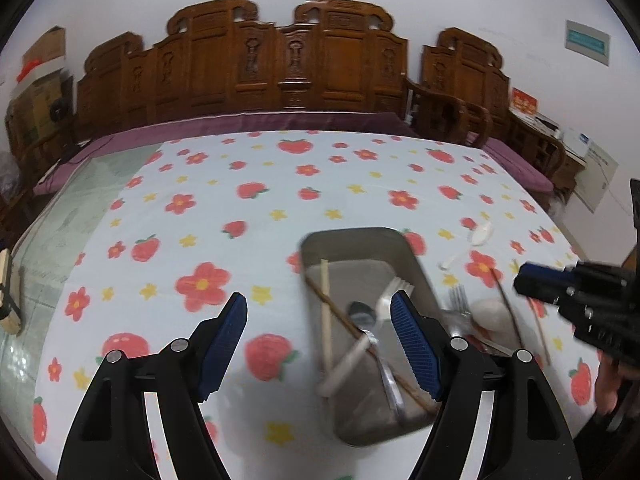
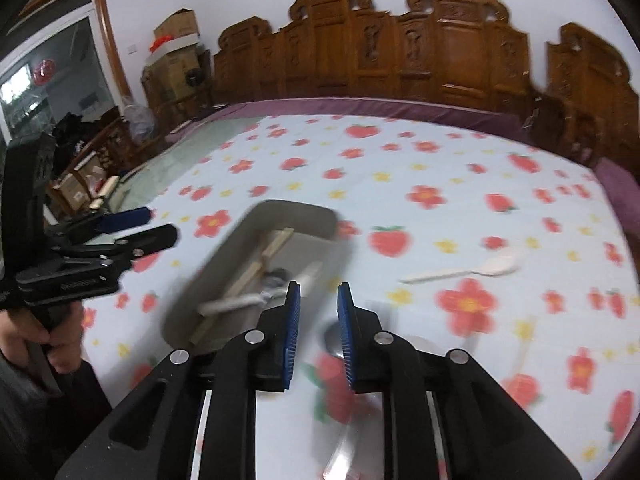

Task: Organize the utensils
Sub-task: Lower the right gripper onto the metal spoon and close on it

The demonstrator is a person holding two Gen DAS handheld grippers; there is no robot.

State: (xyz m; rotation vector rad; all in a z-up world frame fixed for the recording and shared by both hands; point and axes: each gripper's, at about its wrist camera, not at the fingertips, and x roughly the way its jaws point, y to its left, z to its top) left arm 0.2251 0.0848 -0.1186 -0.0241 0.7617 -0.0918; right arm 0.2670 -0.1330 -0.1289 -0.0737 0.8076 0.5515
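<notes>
Left gripper (image 1: 318,314) wide, empty; right gripper (image 2: 318,306) narrow, seemingly empty. Metal tray (image 1: 416,256) nearly full: the white spoon (image 2: 460,272) beside it could jam.

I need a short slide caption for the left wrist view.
Open left gripper beside a grey metal tray of utensils on a strawberry-print tablecloth.

A dull grey metal tray (image 1: 360,240) holds a shiny metal fork (image 1: 390,300) and pale wooden chopsticks (image 1: 325,312) on a smooth printed cloth (image 1: 240,208), before carved, glossy wooden chairs (image 1: 280,60).
</notes>
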